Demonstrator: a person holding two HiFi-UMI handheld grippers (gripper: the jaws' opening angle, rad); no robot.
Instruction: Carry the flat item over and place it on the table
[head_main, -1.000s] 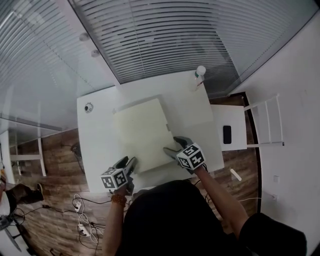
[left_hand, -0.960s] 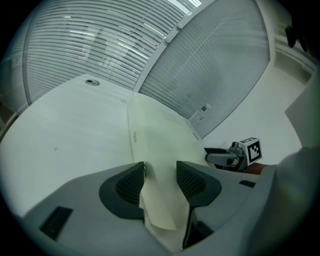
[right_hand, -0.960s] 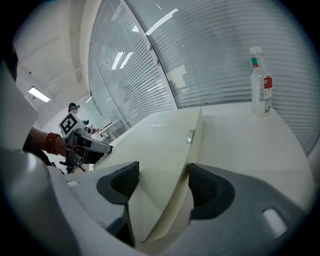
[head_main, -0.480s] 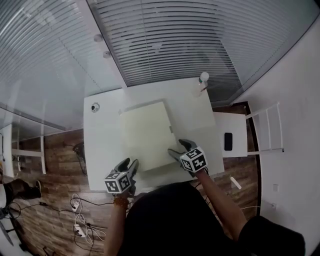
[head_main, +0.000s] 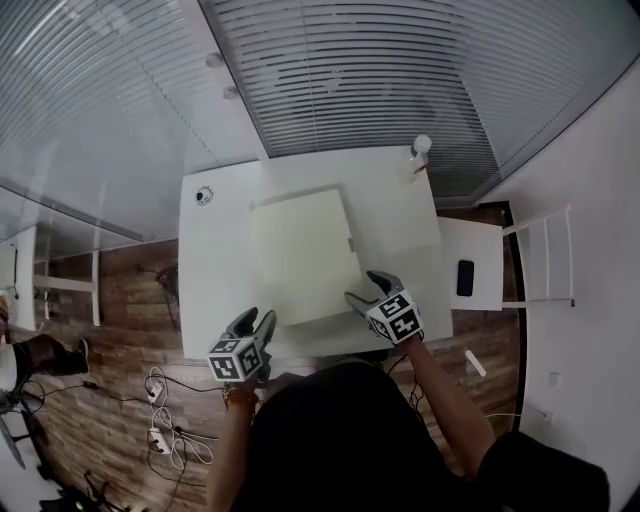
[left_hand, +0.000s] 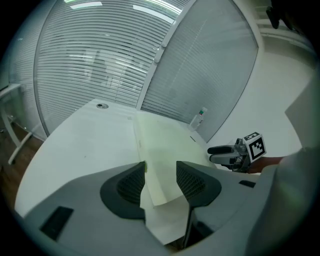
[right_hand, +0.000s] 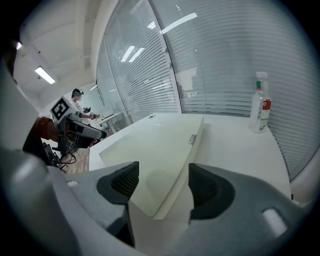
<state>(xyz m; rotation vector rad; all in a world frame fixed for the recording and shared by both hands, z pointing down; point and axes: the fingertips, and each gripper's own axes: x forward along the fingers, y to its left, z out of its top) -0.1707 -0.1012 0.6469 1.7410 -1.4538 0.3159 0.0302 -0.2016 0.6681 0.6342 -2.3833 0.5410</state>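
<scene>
On the white table (head_main: 215, 260), the pale-yellow flat board (head_main: 305, 255) is now set down, with jaws of left gripper (head_main: 257, 320) and right gripper (head_main: 368, 288) parted.

Flat panel (head_main: 303, 255): cream, matt, smooth. Tabletop (head_main: 215, 270): white, smooth, faint sheen. Floor (head_main: 110, 330): brown wood planks. Left claw pads (left_hand: 131, 185): dark, matt, cross-hatched texture. Bottle (right_hand: 260, 102): clear plastic.

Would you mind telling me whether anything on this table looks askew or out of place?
Nothing stands out. The cream panel lies flat and wholly on the white table, roughly square to its edges, and the bottle stands upright at its far corner.
</scene>
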